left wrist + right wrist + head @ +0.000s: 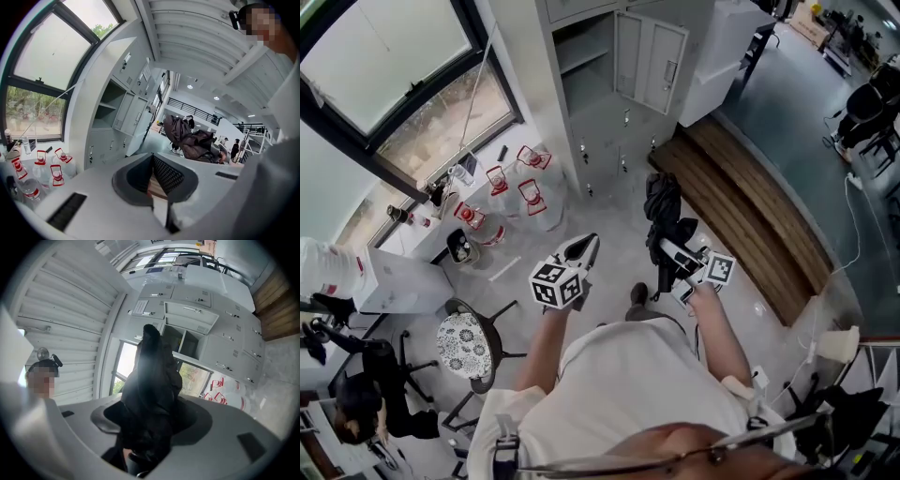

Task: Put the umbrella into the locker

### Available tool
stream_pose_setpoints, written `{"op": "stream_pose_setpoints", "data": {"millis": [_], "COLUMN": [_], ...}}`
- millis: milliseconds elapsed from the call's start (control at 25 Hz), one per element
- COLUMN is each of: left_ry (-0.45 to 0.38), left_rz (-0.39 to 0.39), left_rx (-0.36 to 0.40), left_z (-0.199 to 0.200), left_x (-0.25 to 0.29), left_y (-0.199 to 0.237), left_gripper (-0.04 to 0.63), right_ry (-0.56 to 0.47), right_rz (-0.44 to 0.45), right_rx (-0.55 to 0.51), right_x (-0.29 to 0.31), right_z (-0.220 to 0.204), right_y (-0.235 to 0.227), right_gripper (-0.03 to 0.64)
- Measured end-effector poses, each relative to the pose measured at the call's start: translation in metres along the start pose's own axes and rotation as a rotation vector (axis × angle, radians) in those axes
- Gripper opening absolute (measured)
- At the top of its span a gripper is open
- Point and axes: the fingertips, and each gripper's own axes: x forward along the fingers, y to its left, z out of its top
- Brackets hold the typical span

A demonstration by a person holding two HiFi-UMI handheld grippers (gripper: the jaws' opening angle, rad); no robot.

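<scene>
A folded black umbrella (pixel 664 211) stands upright in my right gripper (pixel 670 251), whose jaws are shut on its lower part. In the right gripper view the umbrella (pixel 154 376) fills the gap between the jaws and rises in front of the grey locker bank (pixel 201 298). One locker compartment (pixel 581 84) stands open ahead, its door (pixel 652 61) swung to the right. My left gripper (pixel 584 247) is held level beside the right one, its pads meeting at the tip (pixel 152 159), with nothing held. The left gripper view shows the umbrella (pixel 187 136) to its right and the open compartment (pixel 105 105).
Several water jugs with red handles (pixel 520 192) sit on the floor left of the lockers, under a large window (pixel 394 84). A wooden bench (pixel 750 206) runs along the right. A chair with a patterned seat (pixel 464 342) and a white desk (pixel 403 281) are at the left.
</scene>
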Motion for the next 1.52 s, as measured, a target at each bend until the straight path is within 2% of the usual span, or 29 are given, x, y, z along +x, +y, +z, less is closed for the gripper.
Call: {"op": "stream_pose_setpoints", "data": {"millis": [440,720,1040,1280,1520], "left_ry": [-0.011,-0.006,0.006,0.015,0.012], "left_rz": [0.082,0.136,0.16,0.173,0.184], "left_rx": [-0.003,-0.017,-0.026,-0.033,-0.037], "left_z": [0.032,0.04,0.052,0.046,0.056], "left_x": [0.081,0.126,0.169,0.176,0.18], "left_y": [0.015,0.018,0.033,0.029,0.053], "left_gripper": [0.005,0.005,0.005,0.005,0.005], "right_ry": [0.071,0.125,0.155,0.161,0.16], "right_rz": [0.055,0.041,0.061,0.066,0.064], "right_rx": [0.019,0.025,0.05,0.063,0.087], "right_x": [0.021,0.023,0.039,0.037,0.06], "right_z": [0.089,0.132,0.167,0.171,0.178], "right_y": [-0.047,-0.089,-0.114,-0.121,-0.135], "right_gripper": [0.264,0.264,0.264,0.265,0.265]}}
